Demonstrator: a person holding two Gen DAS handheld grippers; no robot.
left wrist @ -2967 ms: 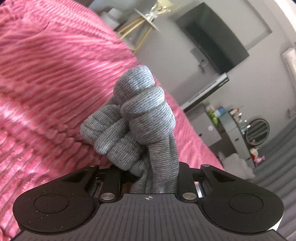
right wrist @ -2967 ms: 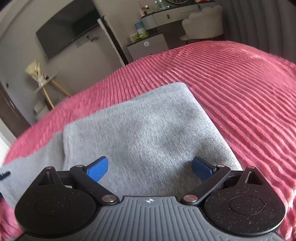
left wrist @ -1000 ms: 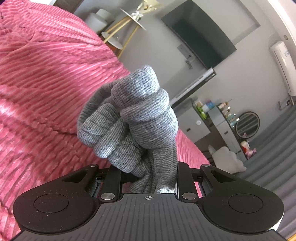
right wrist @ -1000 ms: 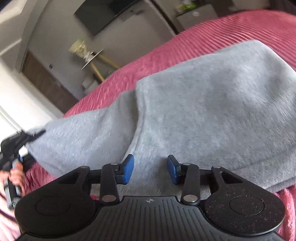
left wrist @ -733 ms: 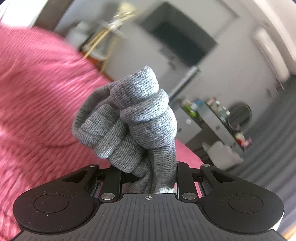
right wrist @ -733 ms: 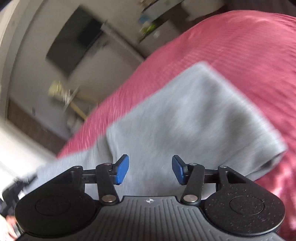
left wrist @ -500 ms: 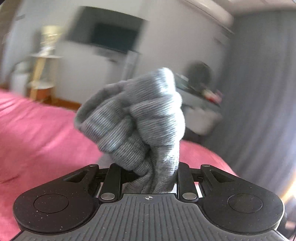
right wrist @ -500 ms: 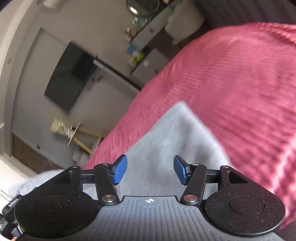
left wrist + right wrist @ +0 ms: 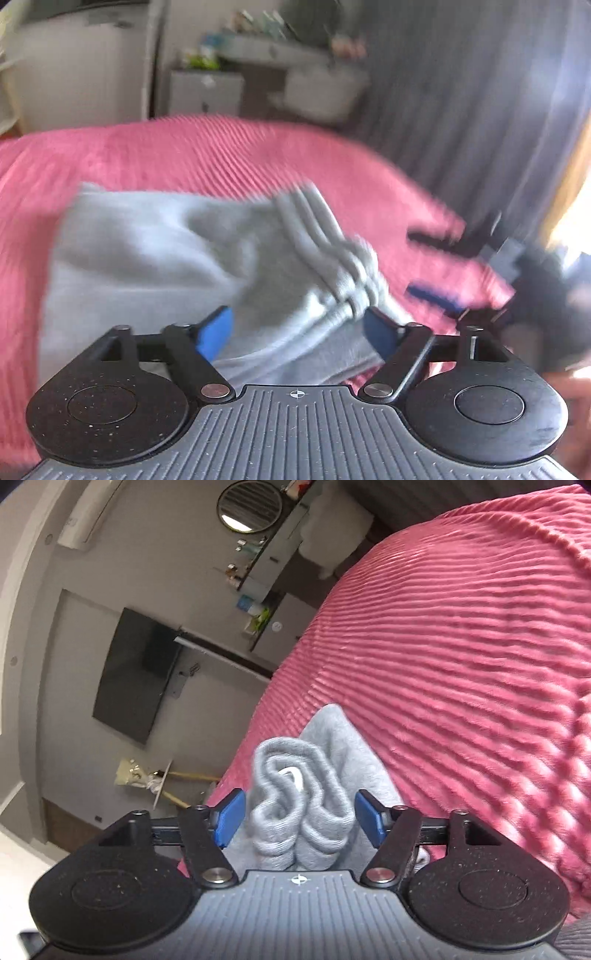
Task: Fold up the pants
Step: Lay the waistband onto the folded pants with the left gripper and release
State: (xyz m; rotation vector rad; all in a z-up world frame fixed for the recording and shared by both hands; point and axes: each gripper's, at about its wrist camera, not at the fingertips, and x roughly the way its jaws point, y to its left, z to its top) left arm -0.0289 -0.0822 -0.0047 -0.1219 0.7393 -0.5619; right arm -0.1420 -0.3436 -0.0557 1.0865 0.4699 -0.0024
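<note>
The grey pants (image 9: 155, 254) lie folded on the pink ribbed bedspread (image 9: 229, 155). In the blurred left wrist view my left gripper (image 9: 299, 328) is open, its blue pads apart over the ribbed cuff end (image 9: 343, 280) of the pants. In the right wrist view my right gripper (image 9: 299, 819) is open, and a bunched grey cuff (image 9: 295, 805) sits between its blue pads without being pinched. The right gripper's dark body shows blurred at the right of the left wrist view (image 9: 480, 295).
The pink bedspread (image 9: 461, 664) spreads wide to the right. A wall television (image 9: 136, 672), a dresser with small items (image 9: 258, 62), a round mirror (image 9: 251, 506) and grey curtains (image 9: 461, 110) stand beyond the bed.
My left gripper has opened and let go of the bunched cuff it was holding, after swinging to the right over the folded pants. My right gripper has moved so the cuff sits between its pads.
</note>
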